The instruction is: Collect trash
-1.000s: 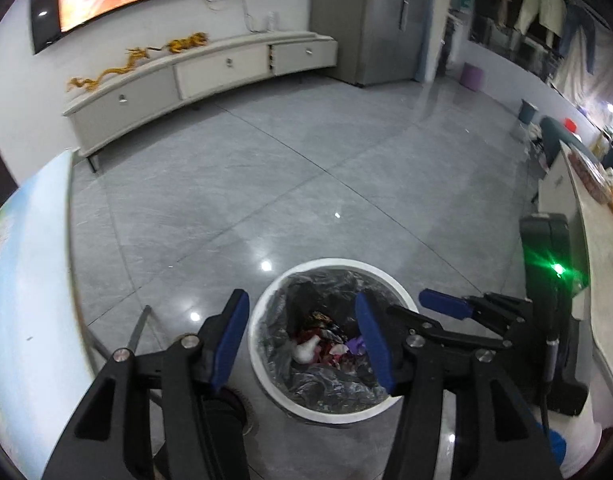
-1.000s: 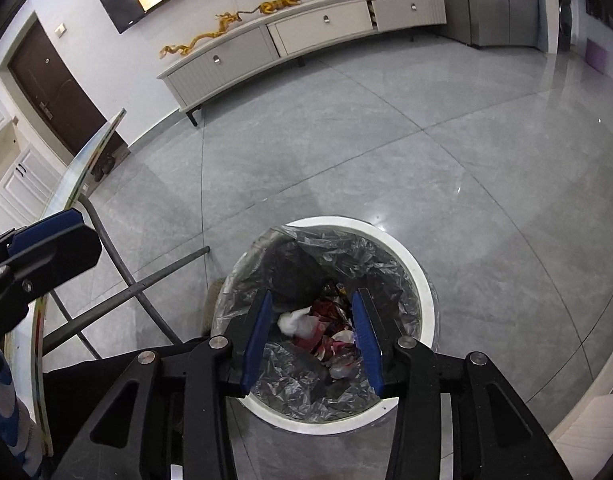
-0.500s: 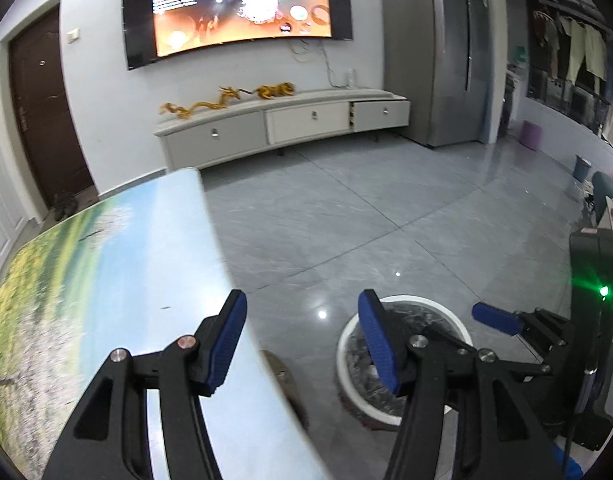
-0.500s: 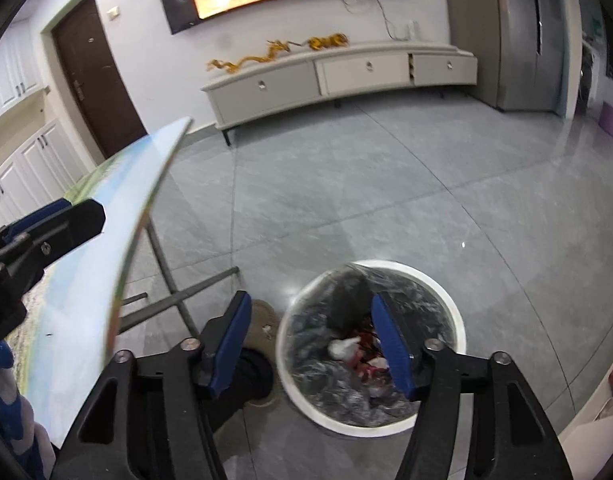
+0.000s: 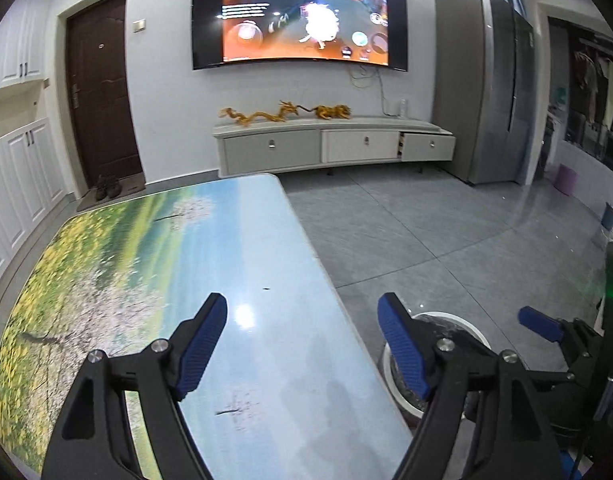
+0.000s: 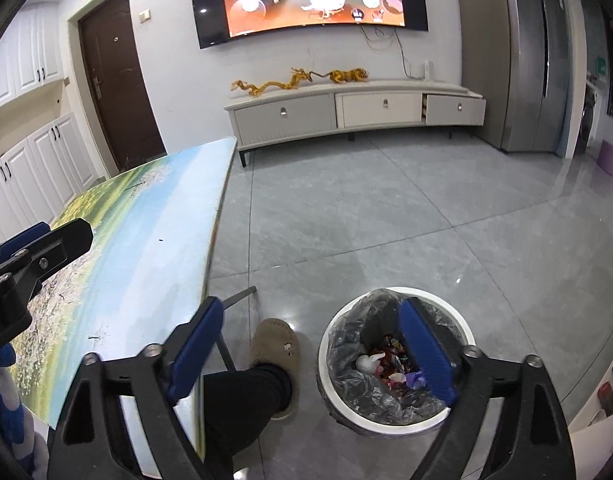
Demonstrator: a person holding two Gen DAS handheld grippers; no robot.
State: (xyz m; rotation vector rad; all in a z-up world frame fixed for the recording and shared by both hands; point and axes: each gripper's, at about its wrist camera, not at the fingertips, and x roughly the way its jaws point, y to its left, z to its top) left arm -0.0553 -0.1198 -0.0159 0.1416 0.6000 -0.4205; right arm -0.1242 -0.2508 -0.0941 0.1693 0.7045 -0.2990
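Right wrist view: your bin sits low right, the table fills the left.

Your table [image 6: 146,248] with its meadow print takes the left of the frame; the white trash bin [image 6: 390,420] stands on the floor at lower right, its trash [image 6: 390,364] behind your right gripper [image 6: 312,356], spread wide, empty. Your left gripper [image 5: 302,344], equally wide and empty, hangs over the table's edge, bin at its lower right.

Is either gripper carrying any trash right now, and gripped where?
Nothing is held. The left gripper and right gripper are both open and empty; the trash sits in the bin.
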